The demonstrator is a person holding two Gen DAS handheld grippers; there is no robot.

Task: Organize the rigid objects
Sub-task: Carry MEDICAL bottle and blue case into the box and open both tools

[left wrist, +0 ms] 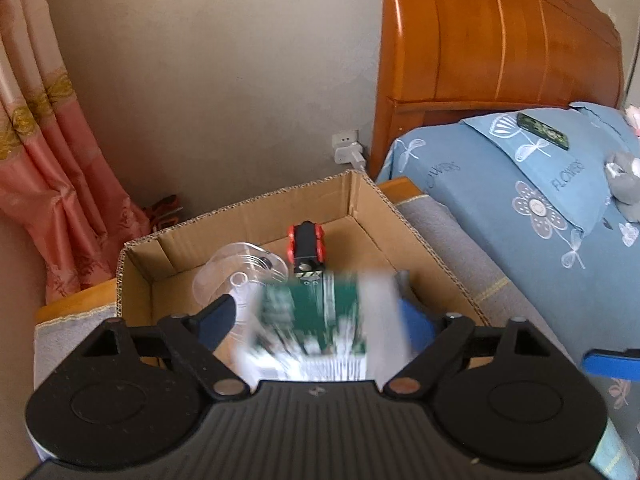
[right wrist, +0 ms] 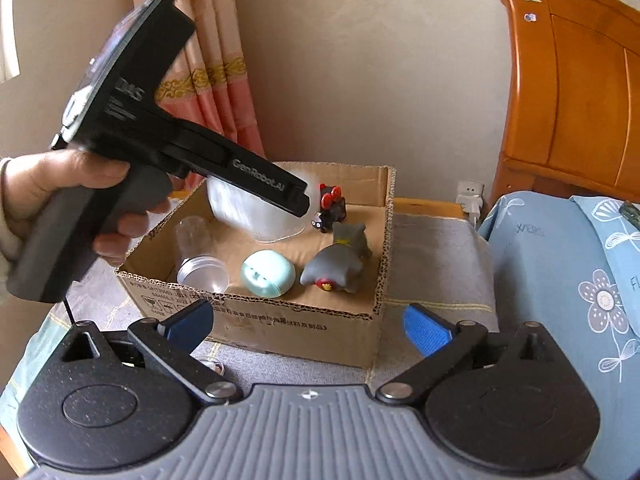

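Note:
My left gripper is open above the cardboard box. A green and white carton sits blurred between its fingers, apparently loose and falling. The box also holds a black and red toy car and a clear spool. In the right wrist view the box holds the toy car, a grey toy animal, a mint round case and clear cups; the carton is a white blur under the left gripper's body. My right gripper is open and empty in front of the box.
The box stands on a grey mat on a low wooden stand. A bed with blue flowered bedding lies to the right, with a dark green flat box and a grey plush on it. Wooden headboard, wall socket and pink curtain behind.

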